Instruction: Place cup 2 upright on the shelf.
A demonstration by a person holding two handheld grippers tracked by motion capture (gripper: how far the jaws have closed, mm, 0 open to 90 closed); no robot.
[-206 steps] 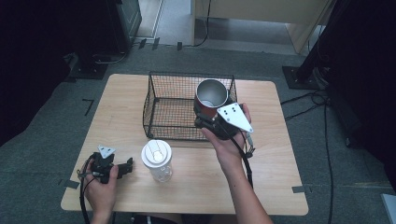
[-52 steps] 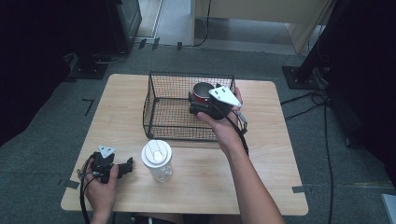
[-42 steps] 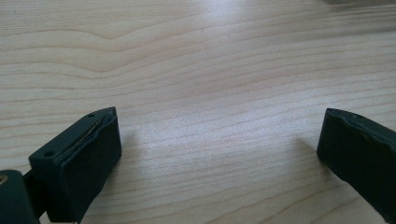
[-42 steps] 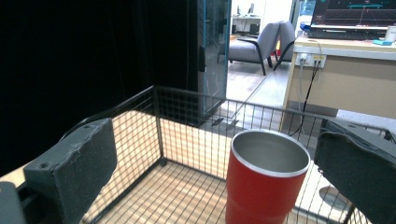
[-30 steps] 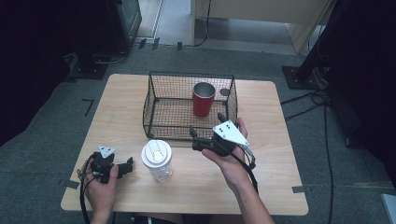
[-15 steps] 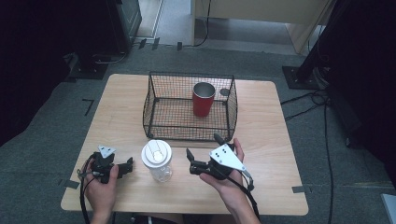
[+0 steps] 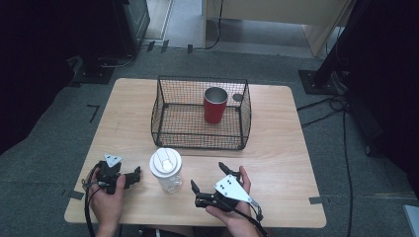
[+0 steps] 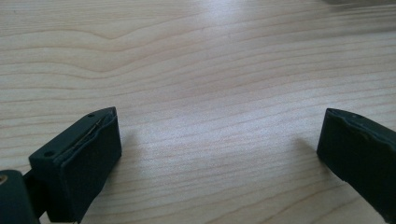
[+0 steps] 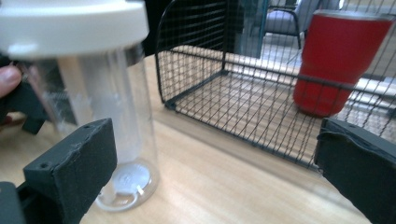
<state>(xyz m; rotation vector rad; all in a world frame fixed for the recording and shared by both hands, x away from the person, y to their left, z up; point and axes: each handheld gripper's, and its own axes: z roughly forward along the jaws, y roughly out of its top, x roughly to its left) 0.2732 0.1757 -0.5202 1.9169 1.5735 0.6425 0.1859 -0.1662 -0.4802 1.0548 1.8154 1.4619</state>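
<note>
Standing upright on wooden table (image 7: 276,148), near front edge: clear jar with white lid (image 7: 166,170). Flanking it, left gripper (image 7: 132,178) and right gripper (image 7: 207,177), jaws gaping. Sitting inside wire basket (image 7: 163,116) behind: red cup (image 7: 215,104).

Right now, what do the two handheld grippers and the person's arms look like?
Both are black two-jaw tools. The left gripper and the right gripper each carry a grey three-cornered plate with small dark holes on top, and a black cable trails from each toward the table's near edge. Up close, the jaws are blocky black pads with a small screw hole. The forearms are bare: no sleeves or gloves visible.
</note>
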